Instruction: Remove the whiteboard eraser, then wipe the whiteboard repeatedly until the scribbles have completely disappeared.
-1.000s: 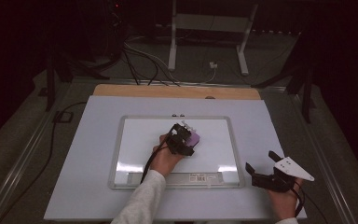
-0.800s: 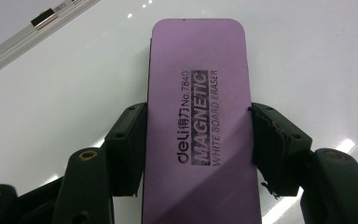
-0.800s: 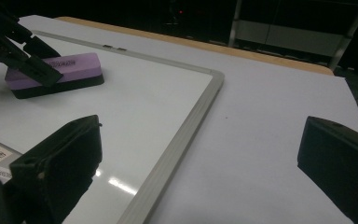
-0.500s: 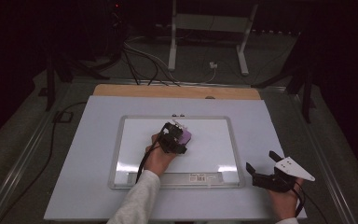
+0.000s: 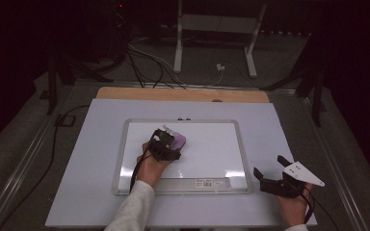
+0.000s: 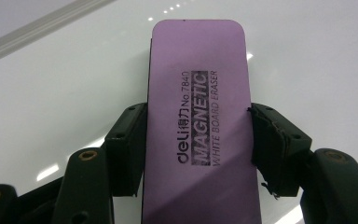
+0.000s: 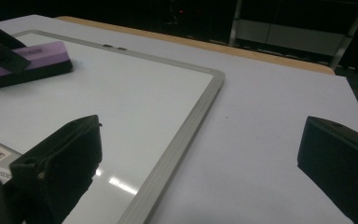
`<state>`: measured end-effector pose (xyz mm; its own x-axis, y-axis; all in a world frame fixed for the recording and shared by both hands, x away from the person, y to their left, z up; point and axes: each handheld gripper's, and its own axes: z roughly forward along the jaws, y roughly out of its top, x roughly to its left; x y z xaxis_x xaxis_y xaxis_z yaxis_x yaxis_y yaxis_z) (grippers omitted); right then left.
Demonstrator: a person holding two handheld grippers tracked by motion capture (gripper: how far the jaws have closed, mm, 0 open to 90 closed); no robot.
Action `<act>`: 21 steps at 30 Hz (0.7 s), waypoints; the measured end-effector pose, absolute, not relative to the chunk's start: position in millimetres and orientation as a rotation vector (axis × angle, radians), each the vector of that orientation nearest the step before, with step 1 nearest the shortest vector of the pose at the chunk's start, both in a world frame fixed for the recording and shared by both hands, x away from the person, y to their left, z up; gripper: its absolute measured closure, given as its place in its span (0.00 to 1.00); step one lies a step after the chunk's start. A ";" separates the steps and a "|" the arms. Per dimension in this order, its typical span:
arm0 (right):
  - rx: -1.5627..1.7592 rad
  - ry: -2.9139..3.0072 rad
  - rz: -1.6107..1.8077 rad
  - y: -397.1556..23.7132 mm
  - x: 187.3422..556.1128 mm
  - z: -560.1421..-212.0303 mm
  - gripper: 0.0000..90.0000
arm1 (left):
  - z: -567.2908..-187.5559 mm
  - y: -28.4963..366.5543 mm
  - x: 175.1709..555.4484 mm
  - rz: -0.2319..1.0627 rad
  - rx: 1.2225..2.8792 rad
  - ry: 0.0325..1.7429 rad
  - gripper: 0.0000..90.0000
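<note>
One purple eraser point(image 6: 198, 126) lies flat on the whiteboard point(image 5: 212, 149), its long sides clamped between the two black jaws of the left gripper point(image 6: 198, 149). In the left gripper view the pads press against both edges of the eraser, and the top face carries the printed words "MAGNETIC WHITE BOARD ERASER". In the high view the eraser point(image 5: 179, 141) sits in the upper left part of the board's white field, just ahead of the left gripper point(image 5: 167, 140), with the left hand point(image 5: 151, 166) and a pale sleeve point(image 5: 132, 209) reaching in from the bottom edge. The right gripper view shows the same eraser point(image 7: 32, 60) lying on the glossy surface, well apart from the board's grey frame point(image 7: 186, 135).

The whiteboard rests on a larger white sheet point(image 5: 86, 163) that covers the table, with a strip of bare wood point(image 5: 183, 94) at the far edge. The right gripper point(image 5: 270, 179) is held over that sheet just beyond the board's lower right corner, its jaws spread wide with nothing between them, and the right hand point(image 5: 294, 204) grips it from below.
</note>
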<state>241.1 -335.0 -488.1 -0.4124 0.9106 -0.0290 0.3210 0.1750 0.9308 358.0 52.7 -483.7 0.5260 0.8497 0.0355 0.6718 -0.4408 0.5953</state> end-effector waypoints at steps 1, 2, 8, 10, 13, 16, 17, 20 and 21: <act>1.161 1.840 1.230 -335.4 241.2 -488.2 0.00 | -483.2 55.3 357.1 0.453 2.238 1.240 0.47; 1.161 1.841 1.229 -335.6 241.2 -488.2 0.00 | -482.8 57.4 356.2 0.457 2.230 1.245 0.47; 1.159 1.840 1.229 -334.8 240.7 -487.7 0.00 | -481.7 66.5 352.8 0.469 2.212 1.258 0.47; 1.164 1.837 1.230 -335.4 240.6 -487.8 0.00 | -481.2 68.5 351.8 0.473 2.208 1.259 0.47; 1.161 1.837 1.229 -335.2 240.4 -487.4 0.00 | -479.3 71.0 349.0 0.478 2.195 1.255 0.47; 1.162 1.840 1.229 -334.7 240.5 -487.8 0.00 | -476.8 73.5 345.5 0.490 2.182 1.252 0.47; 1.162 1.841 1.229 -334.5 240.6 -487.9 0.00 | -475.7 74.9 344.0 0.495 2.178 1.252 0.47; 1.160 1.841 1.231 -334.2 240.3 -487.6 0.00 | -473.8 79.6 341.2 0.510 2.172 1.251 0.47; 1.160 1.842 1.230 -334.3 240.5 -487.6 0.00 | -473.3 81.1 340.8 0.515 2.162 1.254 0.47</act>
